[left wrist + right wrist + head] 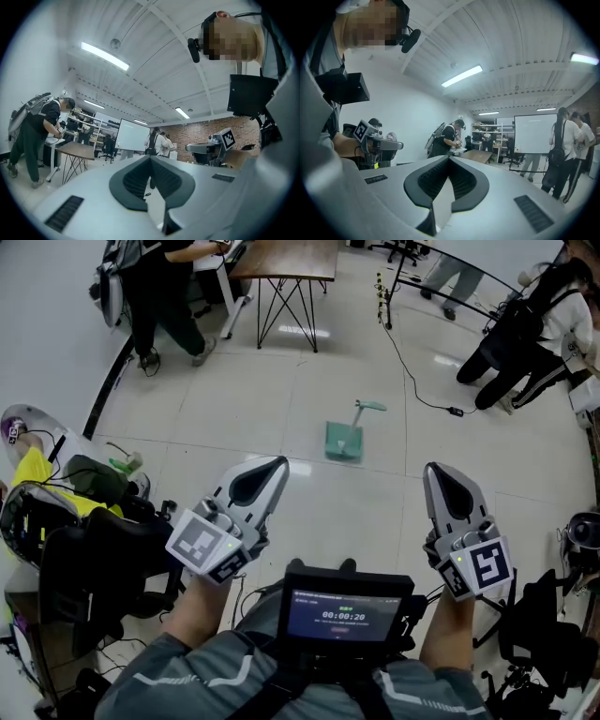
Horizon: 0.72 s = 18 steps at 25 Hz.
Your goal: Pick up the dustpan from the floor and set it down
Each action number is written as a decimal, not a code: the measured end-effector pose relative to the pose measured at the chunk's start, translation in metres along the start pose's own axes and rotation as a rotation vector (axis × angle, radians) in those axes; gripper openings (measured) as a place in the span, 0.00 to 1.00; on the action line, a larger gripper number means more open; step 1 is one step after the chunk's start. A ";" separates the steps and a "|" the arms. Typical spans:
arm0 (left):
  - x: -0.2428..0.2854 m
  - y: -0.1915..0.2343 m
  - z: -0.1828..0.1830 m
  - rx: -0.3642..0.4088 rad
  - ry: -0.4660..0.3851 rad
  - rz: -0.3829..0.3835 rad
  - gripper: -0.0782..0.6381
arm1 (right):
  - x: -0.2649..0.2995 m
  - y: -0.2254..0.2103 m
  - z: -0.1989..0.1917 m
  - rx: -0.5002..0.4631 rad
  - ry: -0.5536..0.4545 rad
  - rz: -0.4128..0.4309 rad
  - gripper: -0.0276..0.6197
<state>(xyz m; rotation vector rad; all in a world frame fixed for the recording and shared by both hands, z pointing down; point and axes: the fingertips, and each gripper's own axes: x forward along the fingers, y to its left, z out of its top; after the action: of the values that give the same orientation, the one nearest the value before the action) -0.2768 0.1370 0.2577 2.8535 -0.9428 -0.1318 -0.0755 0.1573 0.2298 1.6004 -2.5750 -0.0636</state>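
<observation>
A green dustpan (343,441) lies flat on the pale tiled floor, its handle (364,409) pointing away from me. It sits ahead of both grippers and between them, well out of reach. My left gripper (279,462) is held level at the lower left, jaws together with nothing between them. My right gripper (434,469) is level at the lower right, also shut and empty. In the left gripper view the left gripper (151,158) faces across the room, and the right gripper (450,158) does the same in its own view. Neither gripper view shows the dustpan.
A wooden table (284,257) on black legs stands at the far end, with a person (161,296) beside it. Another person (525,338) crouches at the far right. A black cable (420,390) runs over the floor. Dark bags and gear (84,549) crowd my left.
</observation>
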 end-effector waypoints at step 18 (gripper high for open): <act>0.045 -0.278 -0.069 0.073 0.034 0.052 0.14 | -0.254 -0.063 -0.078 0.065 -0.020 0.067 0.07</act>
<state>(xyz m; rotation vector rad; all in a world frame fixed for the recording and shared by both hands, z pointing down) -0.0696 0.3381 0.2814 2.8846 -1.0346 -0.0450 0.1011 0.3589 0.2835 1.5410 -2.6695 0.0093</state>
